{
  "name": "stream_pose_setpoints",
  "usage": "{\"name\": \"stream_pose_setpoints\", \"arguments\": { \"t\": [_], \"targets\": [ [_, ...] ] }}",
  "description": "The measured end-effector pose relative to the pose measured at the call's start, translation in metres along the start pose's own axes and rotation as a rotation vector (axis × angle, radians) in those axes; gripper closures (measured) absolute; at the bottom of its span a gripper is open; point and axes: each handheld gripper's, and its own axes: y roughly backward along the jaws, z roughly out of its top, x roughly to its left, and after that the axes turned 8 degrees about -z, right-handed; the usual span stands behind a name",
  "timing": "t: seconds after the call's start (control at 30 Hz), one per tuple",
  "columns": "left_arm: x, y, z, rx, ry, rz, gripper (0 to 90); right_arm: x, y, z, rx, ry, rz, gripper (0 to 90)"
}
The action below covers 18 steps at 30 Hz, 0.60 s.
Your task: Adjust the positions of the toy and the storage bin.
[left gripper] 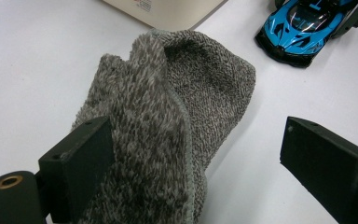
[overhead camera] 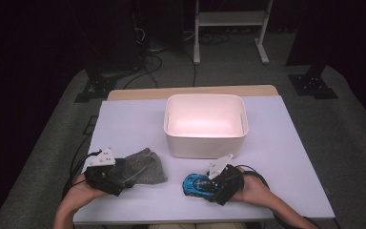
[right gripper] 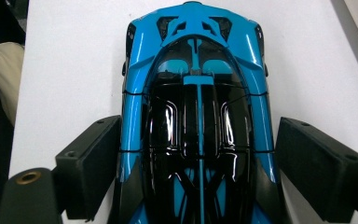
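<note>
Between the right gripper's (right gripper: 196, 172) spread fingers lies the blue car (right gripper: 196, 116); left's gape beside the cloth (left gripper: 168, 116).

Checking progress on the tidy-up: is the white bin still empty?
Empty. The high view looks straight into the white bin and shows bare floor; the grey cloth and blue toy car lie outside it.

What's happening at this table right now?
A person works two handheld grippers. The left gripper is open around a grey fuzzy cloth lying on the table. The right gripper straddles a blue toy car, jaws not quite closed on it. A white bin sits empty behind them.
</note>
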Motion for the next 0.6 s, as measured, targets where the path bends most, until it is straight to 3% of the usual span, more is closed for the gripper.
{"name": "stream_pose_setpoints", "arguments": {
  "t": [0.6],
  "targets": [
    [0.0005, -0.0021, 0.0001, 0.009, 0.000, -0.002, 8.7, 0.0004, 0.0025, 0.0006, 0.002, 0.010, 0.014, 24.8]
  ]
}}
